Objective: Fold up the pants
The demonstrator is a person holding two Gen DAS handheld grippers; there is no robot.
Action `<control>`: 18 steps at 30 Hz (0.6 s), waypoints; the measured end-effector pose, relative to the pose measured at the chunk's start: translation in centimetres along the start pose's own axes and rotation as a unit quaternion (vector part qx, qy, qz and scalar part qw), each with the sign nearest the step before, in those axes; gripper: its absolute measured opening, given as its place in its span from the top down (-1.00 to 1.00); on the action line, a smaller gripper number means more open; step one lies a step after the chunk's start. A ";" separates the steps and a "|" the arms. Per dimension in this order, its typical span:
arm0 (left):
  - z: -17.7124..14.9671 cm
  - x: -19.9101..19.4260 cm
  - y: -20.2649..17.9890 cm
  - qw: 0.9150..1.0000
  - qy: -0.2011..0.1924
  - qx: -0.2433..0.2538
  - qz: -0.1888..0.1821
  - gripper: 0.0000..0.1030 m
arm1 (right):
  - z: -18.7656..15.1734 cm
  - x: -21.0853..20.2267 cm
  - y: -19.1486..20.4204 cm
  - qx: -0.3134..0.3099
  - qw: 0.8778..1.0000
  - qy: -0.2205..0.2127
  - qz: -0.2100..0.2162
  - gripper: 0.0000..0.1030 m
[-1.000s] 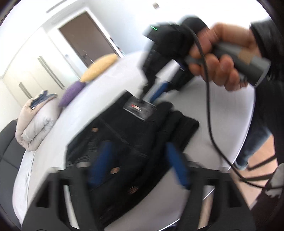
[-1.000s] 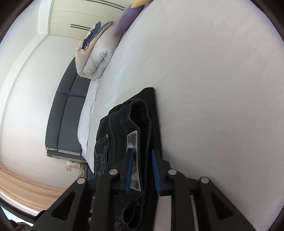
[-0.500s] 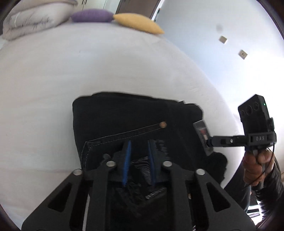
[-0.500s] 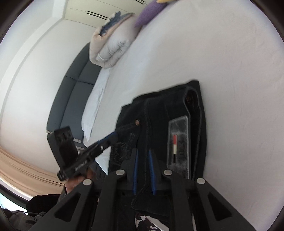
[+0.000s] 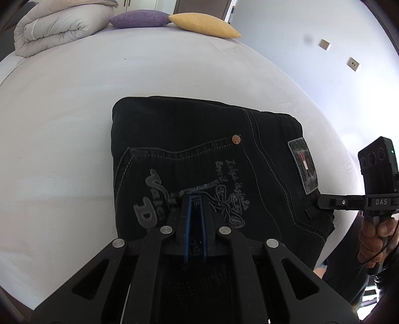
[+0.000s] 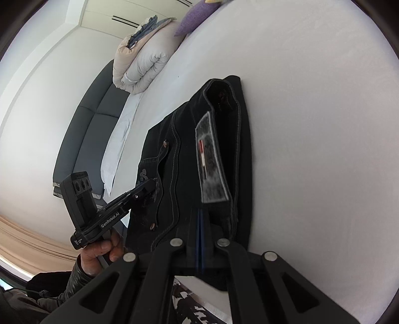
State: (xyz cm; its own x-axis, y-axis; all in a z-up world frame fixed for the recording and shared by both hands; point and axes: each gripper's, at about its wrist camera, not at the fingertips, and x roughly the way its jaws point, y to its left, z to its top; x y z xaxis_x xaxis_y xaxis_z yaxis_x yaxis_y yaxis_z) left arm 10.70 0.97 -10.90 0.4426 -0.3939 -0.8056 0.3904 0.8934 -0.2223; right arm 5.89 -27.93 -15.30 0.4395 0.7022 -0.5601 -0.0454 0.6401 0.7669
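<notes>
Black jeans (image 5: 199, 154) lie folded into a compact rectangle on the white bed, back pocket with grey embroidery and a waistband patch facing up. They also show in the right wrist view (image 6: 199, 154). My left gripper (image 5: 195, 199) is shut with its tips resting on the embroidered pocket; it also shows in the right wrist view (image 6: 149, 184). My right gripper (image 6: 200, 211) is shut with its tips at the waistband edge just below the patch; it also shows in the left wrist view (image 5: 316, 203). Whether either pinches cloth is unclear.
The white bed (image 5: 62, 112) spreads around the jeans. A folded duvet (image 5: 57, 25), a purple pillow (image 5: 139, 18) and a yellow pillow (image 5: 204, 25) lie at its far end. A dark sofa (image 6: 84, 139) stands beside the bed. The bed's near edge is close.
My left gripper went from open above the jeans to shut on the pocket. My right gripper's fingers closed further at the waistband. The jeans flattened into a neat rectangle.
</notes>
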 end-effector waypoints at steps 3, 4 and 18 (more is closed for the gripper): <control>-0.3 -0.8 0.2 1.000 -0.003 0.002 0.003 0.89 | -1.1 -0.8 0.2 -0.009 1.000 -0.009 -0.009 1.00; -0.4 -1.1 0.3 1.000 -0.005 0.003 0.005 0.89 | -1.5 -1.1 0.3 -0.012 1.000 -0.012 -0.011 1.00; -4.6 -3.8 -0.8 0.999 -0.025 -0.026 0.003 0.88 | -2.1 -5.4 1.9 -0.037 0.995 -0.087 -0.023 -0.25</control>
State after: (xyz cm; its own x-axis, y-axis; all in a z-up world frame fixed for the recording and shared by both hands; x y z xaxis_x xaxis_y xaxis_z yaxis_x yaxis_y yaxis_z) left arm 4.99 2.69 -10.22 0.4857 -0.3977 -0.7784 0.3450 0.9054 -0.2474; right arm 1.53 -29.84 -11.47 0.5915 0.6113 -0.5258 -0.0853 0.6959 0.7131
